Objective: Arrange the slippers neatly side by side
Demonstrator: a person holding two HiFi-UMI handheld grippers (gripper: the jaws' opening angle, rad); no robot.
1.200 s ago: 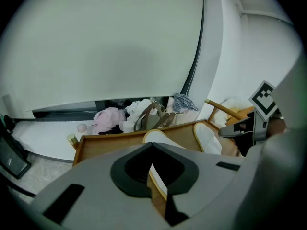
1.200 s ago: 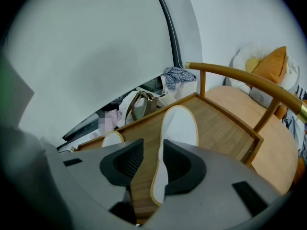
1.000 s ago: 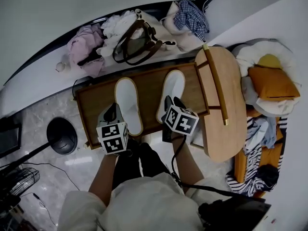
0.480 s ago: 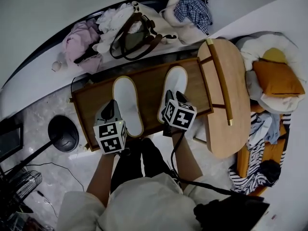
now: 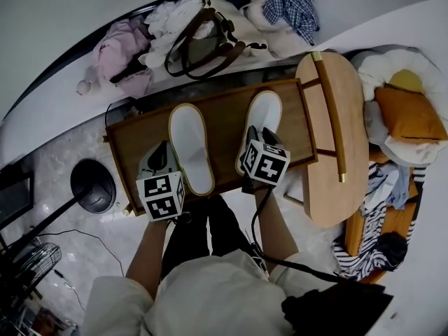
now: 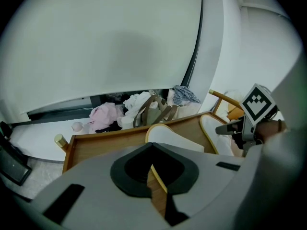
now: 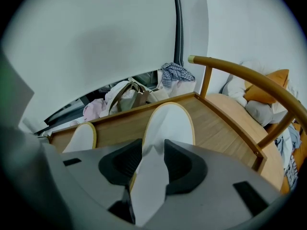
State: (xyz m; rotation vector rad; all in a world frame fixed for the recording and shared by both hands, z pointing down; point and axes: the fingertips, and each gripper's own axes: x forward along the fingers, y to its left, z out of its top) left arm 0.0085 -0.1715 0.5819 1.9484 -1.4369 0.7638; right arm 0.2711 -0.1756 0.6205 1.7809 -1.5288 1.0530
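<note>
Two white slippers with yellow rims lie toes-away on a wooden tray. The left slipper is angled slightly; the right slipper lies a hand's width to its right. My left gripper hovers just left of the left slipper's heel. Its jaws are shut on nothing, with the left slipper ahead. My right gripper sits over the right slipper's heel. Its jaws stand open, with the right slipper showing in the gap and the pads not pressing it.
A wooden chair butts against the tray's right end. Behind the tray are a bag with brown straps, pink clothes and a plaid cloth. Cushions lie far right. A black round base stands on the floor at left.
The view has shifted a little. Both grippers stay at the slippers' heel ends, and the slippers lie where they were on the tray.
</note>
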